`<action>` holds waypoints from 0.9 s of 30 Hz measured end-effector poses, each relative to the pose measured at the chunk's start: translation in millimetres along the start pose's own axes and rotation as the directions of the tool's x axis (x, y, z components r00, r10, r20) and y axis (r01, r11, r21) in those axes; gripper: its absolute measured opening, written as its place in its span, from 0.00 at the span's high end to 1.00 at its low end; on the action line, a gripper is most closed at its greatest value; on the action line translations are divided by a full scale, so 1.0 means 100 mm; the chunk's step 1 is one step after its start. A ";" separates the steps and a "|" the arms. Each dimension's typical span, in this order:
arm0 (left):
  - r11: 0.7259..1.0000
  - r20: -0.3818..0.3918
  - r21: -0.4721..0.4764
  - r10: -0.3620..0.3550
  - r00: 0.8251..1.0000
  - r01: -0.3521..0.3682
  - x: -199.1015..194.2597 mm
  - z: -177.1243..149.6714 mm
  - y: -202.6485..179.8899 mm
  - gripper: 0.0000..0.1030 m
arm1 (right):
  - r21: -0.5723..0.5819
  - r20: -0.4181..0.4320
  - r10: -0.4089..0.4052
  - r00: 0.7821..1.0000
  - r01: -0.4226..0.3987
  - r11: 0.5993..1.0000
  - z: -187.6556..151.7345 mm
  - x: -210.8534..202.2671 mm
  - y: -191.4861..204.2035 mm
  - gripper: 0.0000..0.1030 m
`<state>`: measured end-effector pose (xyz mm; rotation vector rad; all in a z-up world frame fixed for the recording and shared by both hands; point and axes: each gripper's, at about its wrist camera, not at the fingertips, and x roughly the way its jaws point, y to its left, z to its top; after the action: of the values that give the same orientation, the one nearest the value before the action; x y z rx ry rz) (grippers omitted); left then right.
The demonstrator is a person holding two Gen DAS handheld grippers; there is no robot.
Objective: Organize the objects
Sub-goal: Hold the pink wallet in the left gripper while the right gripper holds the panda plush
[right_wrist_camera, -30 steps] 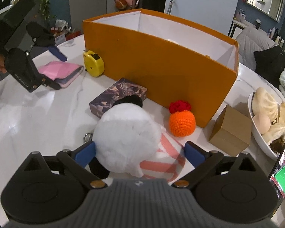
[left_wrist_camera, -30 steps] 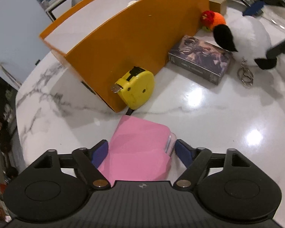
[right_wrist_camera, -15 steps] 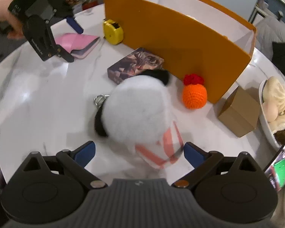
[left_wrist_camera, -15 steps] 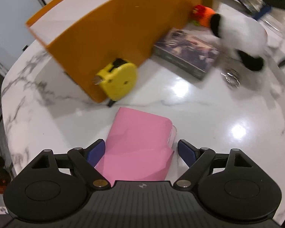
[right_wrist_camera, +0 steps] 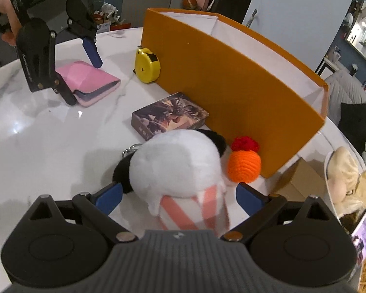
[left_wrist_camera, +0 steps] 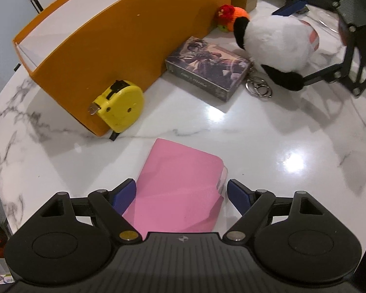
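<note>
Wide-spread right gripper (right_wrist_camera: 179, 196) straddling a white plush (right_wrist_camera: 175, 163) (striped pink at its near end) on the marble table (right_wrist_camera: 36, 146), crocheted orange ball (right_wrist_camera: 244, 164) just beside, orange box (right_wrist_camera: 231, 85) behind.

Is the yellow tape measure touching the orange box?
Touching. The left wrist view shows the yellow tape measure leaning directly against the orange box wall, no gap visible.
</note>
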<state>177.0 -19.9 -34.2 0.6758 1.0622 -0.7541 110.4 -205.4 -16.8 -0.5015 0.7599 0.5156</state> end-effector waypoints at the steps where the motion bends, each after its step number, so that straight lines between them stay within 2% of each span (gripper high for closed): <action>1: 1.000 0.000 0.004 -0.001 1.000 0.001 0.00 0.00 -0.02 0.07 | -0.001 0.003 -0.002 1.000 0.002 1.000 0.00 0.01 0.01 0.05; 3: 1.000 0.001 0.009 0.000 1.000 0.000 -0.01 0.01 -0.04 0.07 | 0.007 0.015 -0.006 1.000 0.006 1.000 0.00 0.03 0.03 0.05; 5: 1.000 0.002 0.011 0.003 1.000 -0.003 -0.01 0.01 -0.05 0.07 | 0.026 0.021 0.009 1.000 -0.009 1.000 0.01 0.03 0.02 0.19; 7: 1.000 0.003 0.011 0.006 1.000 -0.006 0.00 0.01 -0.05 0.11 | 0.025 0.010 -0.006 1.000 0.006 1.000 0.04 0.03 0.03 0.27; 11: 1.000 0.012 -0.002 -0.010 1.000 0.010 -0.04 0.02 -0.02 0.15 | 0.044 -0.001 0.012 1.000 -0.012 0.999 0.06 0.02 0.00 0.29; 17: 1.000 0.027 0.009 -0.017 0.999 0.017 -0.09 0.02 -0.05 0.27 | 0.050 -0.012 0.020 1.000 -0.019 0.999 0.06 0.01 0.01 0.30; 18: 1.000 0.028 0.009 -0.018 0.999 0.018 -0.09 0.02 -0.05 0.26 | 0.051 -0.013 0.020 1.000 -0.020 0.999 0.06 0.01 0.00 0.30; 19: 1.000 0.027 0.013 -0.012 1.000 0.012 -0.08 0.02 -0.05 0.21 | 0.052 -0.012 0.020 1.000 -0.019 0.998 0.06 0.00 0.01 0.30; 21: 0.998 0.006 0.050 0.048 0.999 -0.048 -0.03 0.01 -0.09 0.11 | 0.055 -0.012 0.019 1.000 -0.018 0.998 0.05 0.00 0.01 0.30; 23: 0.992 0.022 0.090 0.092 0.996 -0.093 0.01 -0.02 -0.12 0.08 | 0.057 -0.012 0.019 1.000 -0.019 0.998 0.05 -0.01 0.01 0.30; 25: 0.993 0.031 0.079 0.082 0.996 -0.084 0.01 -0.03 -0.06 0.07 | 0.061 -0.013 0.021 1.000 -0.020 0.998 0.05 -0.01 0.00 0.30; 27: 0.998 0.028 0.034 0.043 0.999 -0.044 0.03 -0.03 0.05 0.06 | 0.065 -0.013 0.022 1.000 -0.021 0.998 0.05 -0.01 0.00 0.30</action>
<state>180.2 -15.8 -37.1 0.7138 1.0083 -0.7435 112.0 -202.8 -13.0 -0.4376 0.7937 0.5065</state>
